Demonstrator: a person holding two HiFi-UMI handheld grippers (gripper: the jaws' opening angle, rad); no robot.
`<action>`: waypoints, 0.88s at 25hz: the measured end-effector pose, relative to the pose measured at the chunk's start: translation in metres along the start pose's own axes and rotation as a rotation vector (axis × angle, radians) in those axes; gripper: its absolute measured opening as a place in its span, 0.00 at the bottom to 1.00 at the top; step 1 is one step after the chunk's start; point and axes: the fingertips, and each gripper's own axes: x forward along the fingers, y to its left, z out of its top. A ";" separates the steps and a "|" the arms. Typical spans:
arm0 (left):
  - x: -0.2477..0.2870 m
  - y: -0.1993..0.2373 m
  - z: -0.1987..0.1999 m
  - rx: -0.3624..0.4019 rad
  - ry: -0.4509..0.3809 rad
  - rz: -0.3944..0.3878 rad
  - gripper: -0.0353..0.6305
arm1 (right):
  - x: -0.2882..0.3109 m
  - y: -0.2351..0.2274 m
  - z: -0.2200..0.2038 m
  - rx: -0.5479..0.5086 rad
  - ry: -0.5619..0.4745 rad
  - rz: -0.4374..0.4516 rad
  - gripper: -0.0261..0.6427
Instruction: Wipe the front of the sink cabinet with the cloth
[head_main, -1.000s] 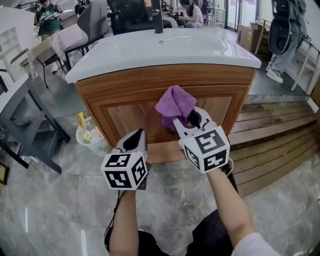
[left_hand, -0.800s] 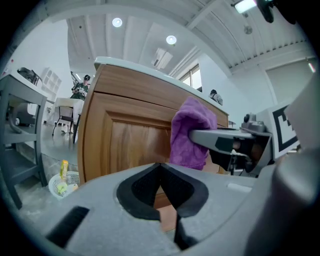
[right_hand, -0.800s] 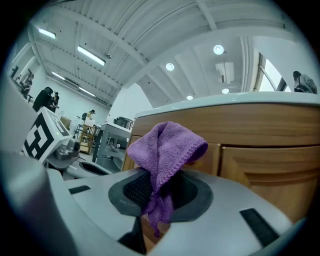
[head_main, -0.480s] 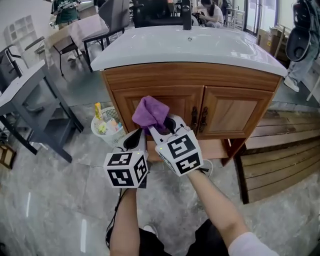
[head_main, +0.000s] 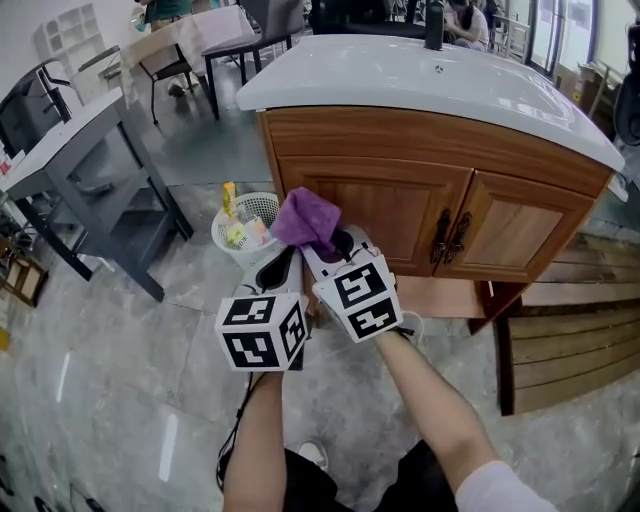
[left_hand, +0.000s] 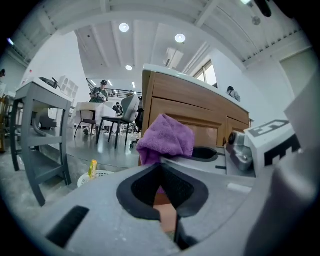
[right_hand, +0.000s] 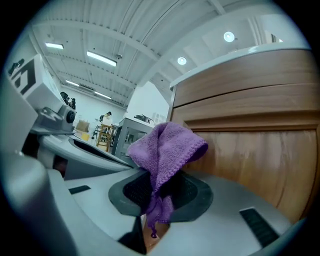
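Close before the left door of the sink cabinet (head_main: 420, 215), the right claw (head_main: 322, 243) is pinching the purple cloth (head_main: 308, 218) tight, while the left claw (head_main: 276, 268) is hanging just beside it, jaws together on nothing.

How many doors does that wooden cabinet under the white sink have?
2. The left wooden door is the one nearest the purple cloth. The right wooden door sits right beside it. The cabinet's other sides are hidden, so more could exist there.
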 end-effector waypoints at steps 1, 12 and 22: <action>0.000 0.001 0.001 -0.003 -0.004 0.002 0.06 | 0.001 0.001 -0.001 -0.002 0.001 0.000 0.15; 0.005 -0.019 -0.001 0.000 0.004 -0.027 0.06 | -0.019 -0.019 -0.005 -0.035 0.018 -0.034 0.15; 0.015 -0.058 -0.001 0.037 0.011 -0.100 0.06 | -0.056 -0.051 -0.008 -0.046 0.032 -0.102 0.15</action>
